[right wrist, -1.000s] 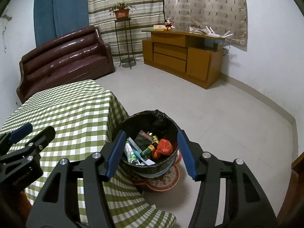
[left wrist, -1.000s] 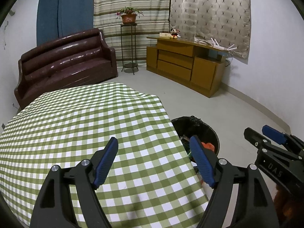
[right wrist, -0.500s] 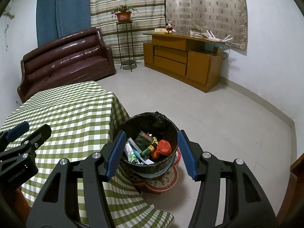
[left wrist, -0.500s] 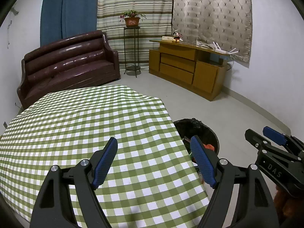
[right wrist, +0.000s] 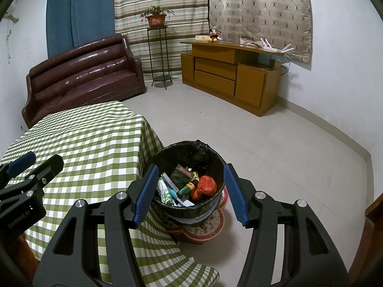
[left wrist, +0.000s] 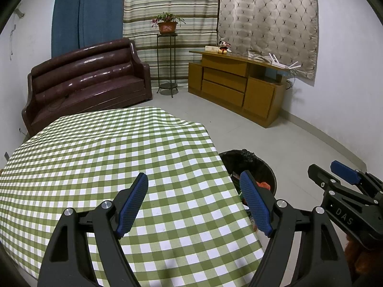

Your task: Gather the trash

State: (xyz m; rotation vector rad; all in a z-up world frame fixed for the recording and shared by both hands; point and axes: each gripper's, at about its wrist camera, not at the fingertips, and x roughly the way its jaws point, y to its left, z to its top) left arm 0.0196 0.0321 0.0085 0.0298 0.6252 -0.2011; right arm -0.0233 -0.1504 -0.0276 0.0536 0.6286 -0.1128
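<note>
Your left claw (left wrist: 194, 197) hangs over the checked bench (left wrist: 95, 157), jaws wide apart and holding nothing. Your right claw (right wrist: 190, 192) gapes empty above the black-lined trash bin (right wrist: 215, 161), which sits on the floor at the bench's 3 o'clock edge, trash (right wrist: 207, 185) inside.

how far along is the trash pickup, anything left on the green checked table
It looks nearly finished. Done: the black-lined round trash bin on the floor beside the table holds a red crumpled bag, a green bottle and wrappers. In hand: nothing; the left gripper and right gripper are both open and empty. Left: no trash shows on the green-and-white checked tablecloth, though its near edge is hidden.
</note>
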